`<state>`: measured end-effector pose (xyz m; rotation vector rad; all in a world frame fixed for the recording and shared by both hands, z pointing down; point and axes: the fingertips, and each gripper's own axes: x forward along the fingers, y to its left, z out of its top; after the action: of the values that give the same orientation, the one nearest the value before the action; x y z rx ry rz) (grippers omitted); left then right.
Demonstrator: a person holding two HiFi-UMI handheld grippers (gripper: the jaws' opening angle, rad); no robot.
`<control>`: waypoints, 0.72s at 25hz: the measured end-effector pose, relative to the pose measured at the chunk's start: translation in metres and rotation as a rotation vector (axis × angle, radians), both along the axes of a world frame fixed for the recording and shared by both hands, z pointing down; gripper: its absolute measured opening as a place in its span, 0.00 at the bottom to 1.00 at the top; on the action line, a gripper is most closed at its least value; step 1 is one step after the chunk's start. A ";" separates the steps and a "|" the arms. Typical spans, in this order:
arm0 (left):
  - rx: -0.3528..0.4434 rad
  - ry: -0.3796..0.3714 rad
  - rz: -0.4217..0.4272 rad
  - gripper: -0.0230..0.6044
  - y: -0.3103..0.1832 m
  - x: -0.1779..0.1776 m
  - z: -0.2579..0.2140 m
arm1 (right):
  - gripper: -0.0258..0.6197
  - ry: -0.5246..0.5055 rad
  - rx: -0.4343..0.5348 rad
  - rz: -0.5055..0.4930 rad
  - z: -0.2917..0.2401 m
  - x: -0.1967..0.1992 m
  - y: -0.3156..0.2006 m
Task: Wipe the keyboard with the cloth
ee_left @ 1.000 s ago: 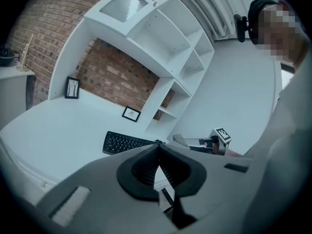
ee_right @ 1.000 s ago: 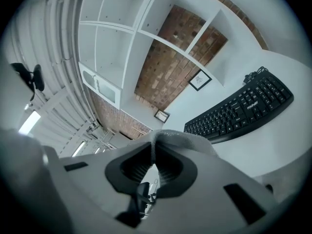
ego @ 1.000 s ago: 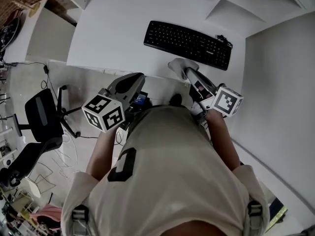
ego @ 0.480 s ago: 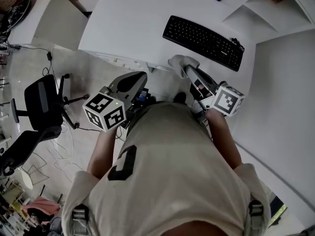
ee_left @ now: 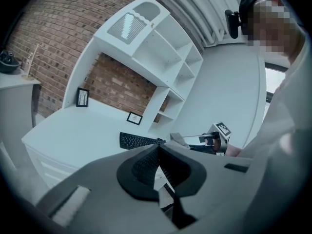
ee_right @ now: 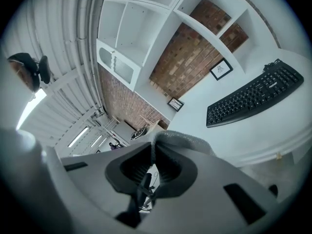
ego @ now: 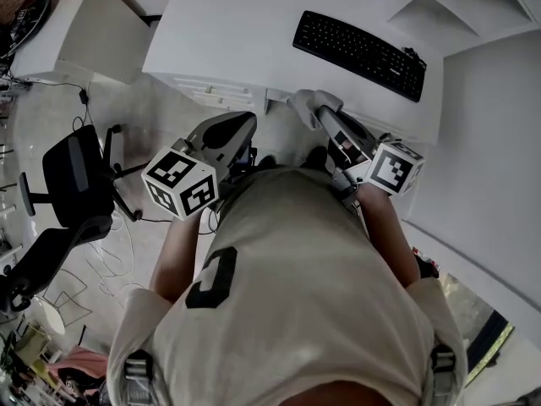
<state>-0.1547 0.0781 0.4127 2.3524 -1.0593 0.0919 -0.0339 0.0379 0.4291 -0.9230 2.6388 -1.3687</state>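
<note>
Right gripper (ego: pixel 323 117) fingers pinching cloth (ego: pixel 304 101), hovering short of desk (ego: pixel 228 24). Keyboard (ego: pixel 359 43) lying upper right, wiping seemingly not begun. Left gripper (ego: pixel 242 125) fingers pressing together, empty.

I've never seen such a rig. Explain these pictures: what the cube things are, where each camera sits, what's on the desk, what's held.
A person holds a two-jaw tool in each hand; there is no robot arm. One picture comes from a camera on their head, looking down. The left gripper and right gripper each carry a marker cube and a camera looking along the jaws: the other two pictures. On the white desk lies a black keyboard. The right gripper's jaws are shut on a grey cloth, not touching the keyboard. The left gripper's jaws are together, empty.
</note>
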 end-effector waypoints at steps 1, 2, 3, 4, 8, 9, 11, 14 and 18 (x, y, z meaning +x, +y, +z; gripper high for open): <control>-0.001 0.002 0.002 0.04 0.001 -0.002 0.001 | 0.06 0.000 0.004 0.004 0.003 0.002 0.002; -0.002 0.004 0.006 0.04 0.004 -0.005 0.002 | 0.06 -0.005 0.005 0.008 0.004 0.003 0.006; -0.003 0.006 0.011 0.04 0.007 -0.007 0.003 | 0.06 -0.014 -0.002 0.016 0.003 0.001 0.011; -0.004 0.007 0.017 0.04 0.010 -0.009 0.004 | 0.06 -0.018 -0.011 0.027 0.001 -0.002 0.016; -0.017 0.016 0.033 0.04 0.017 -0.012 0.010 | 0.06 -0.006 -0.030 0.050 0.003 -0.002 0.029; -0.019 0.018 0.037 0.04 0.018 -0.011 0.011 | 0.06 -0.006 -0.034 0.053 0.004 -0.002 0.031; -0.020 0.020 0.048 0.04 0.019 -0.010 0.012 | 0.06 -0.004 -0.035 0.060 0.004 0.000 0.035; -0.023 0.025 0.061 0.04 0.024 -0.005 0.011 | 0.06 0.015 -0.027 0.065 0.003 0.003 0.042; -0.026 0.018 0.078 0.04 0.029 0.005 0.011 | 0.06 0.039 -0.008 0.072 0.003 0.012 0.049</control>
<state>-0.1498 0.1070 0.4237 2.3666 -0.9526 0.1127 -0.0222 0.0871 0.4319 -1.0447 2.6018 -1.3602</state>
